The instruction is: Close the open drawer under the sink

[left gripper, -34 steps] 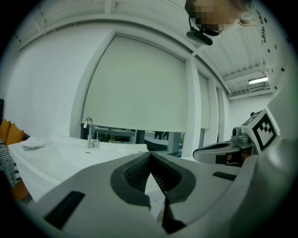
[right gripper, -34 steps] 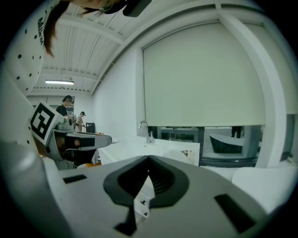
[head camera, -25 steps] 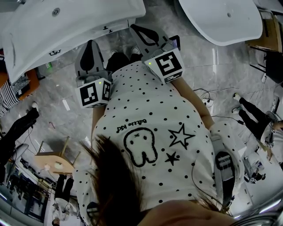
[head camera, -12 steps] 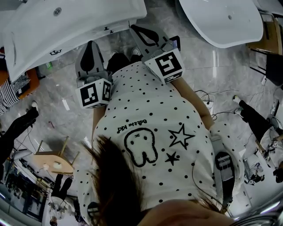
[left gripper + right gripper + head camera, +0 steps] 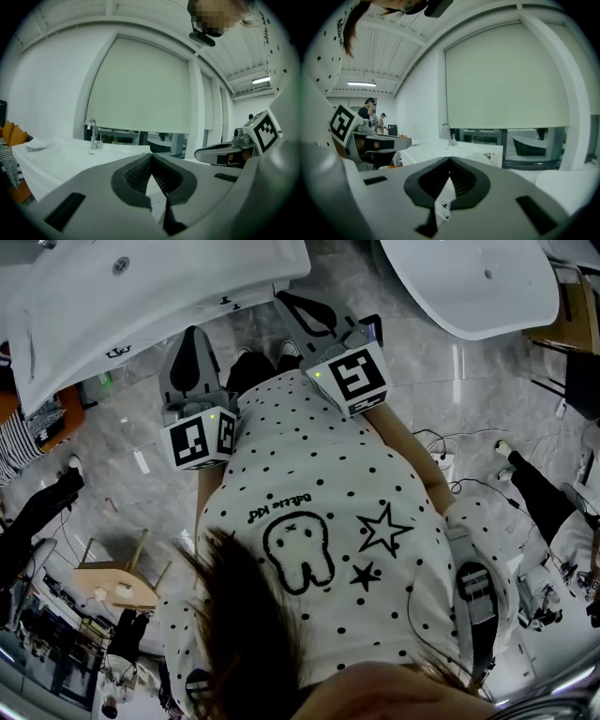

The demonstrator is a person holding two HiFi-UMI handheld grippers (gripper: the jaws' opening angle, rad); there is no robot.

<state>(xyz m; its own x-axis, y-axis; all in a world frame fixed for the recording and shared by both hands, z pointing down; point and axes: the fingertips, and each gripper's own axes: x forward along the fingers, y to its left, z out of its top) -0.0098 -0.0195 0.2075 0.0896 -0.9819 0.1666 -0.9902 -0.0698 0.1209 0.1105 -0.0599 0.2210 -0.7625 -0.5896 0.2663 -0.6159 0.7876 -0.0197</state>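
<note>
Floor: grey marble floor (image 5: 441, 381) runs under everything in the head view, with loose cables at its right.
Person: a white black-dotted shirt (image 5: 319, 521) fills the middle of the head view and hides the ground close in.
Sink: a long white sink surface (image 5: 141, 296) lies ahead at upper left, and both gripper views see it from the side (image 5: 61, 157) (image 5: 436, 149).
Bathtub: a white oval bathtub (image 5: 469, 282) stands at upper right, well apart from the sink.
Blind: a pale roller blind (image 5: 140, 84) (image 5: 506, 75) hangs behind the sink, seen only from the grippers.
Drawer: the white drawer front with two small dark handles (image 5: 150, 334) sits under the sink's rim, straight ahead of both grippers. Whether it stands out cannot be told from above.
Left gripper: the grey left gripper (image 5: 192, 334) (image 5: 151, 155) has its jaws pressed together on nothing, tips near the drawer front.
Right gripper: the grey right gripper (image 5: 292, 301) (image 5: 450, 159) is likewise closed and empty. A white panel with dark marks shows behind its tips.
Stool: a wooden stool (image 5: 117, 582) stands at lower left, away from the sink.
Tap: a chrome tap (image 5: 92, 133) (image 5: 449, 133) rises from the sink, visible only in the gripper views.
</note>
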